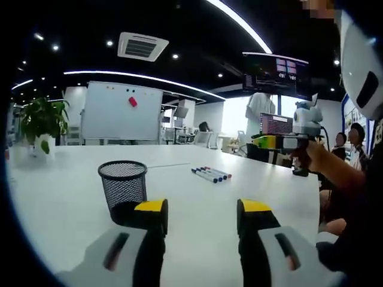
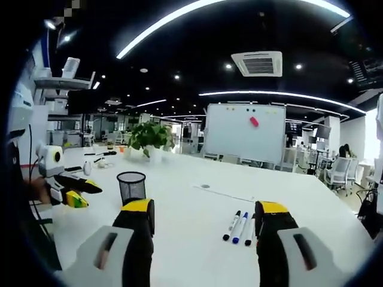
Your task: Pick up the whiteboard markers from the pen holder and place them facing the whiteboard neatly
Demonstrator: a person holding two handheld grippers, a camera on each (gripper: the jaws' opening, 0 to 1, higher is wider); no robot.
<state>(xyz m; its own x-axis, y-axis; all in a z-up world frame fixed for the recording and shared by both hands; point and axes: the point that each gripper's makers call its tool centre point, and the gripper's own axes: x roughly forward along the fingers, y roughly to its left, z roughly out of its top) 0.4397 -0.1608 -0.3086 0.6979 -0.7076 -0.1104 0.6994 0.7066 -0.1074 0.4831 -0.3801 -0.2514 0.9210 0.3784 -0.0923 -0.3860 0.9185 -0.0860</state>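
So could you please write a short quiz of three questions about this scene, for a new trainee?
1. True or false: the markers lie on the table, outside the pen holder.
2. Which colour is the magnet on the whiteboard? A) green B) pink-red C) blue
3. Fill in: both the left claw and the right claw are ____ and hold nothing.

Key: 1 true; 2 B; 3 open.
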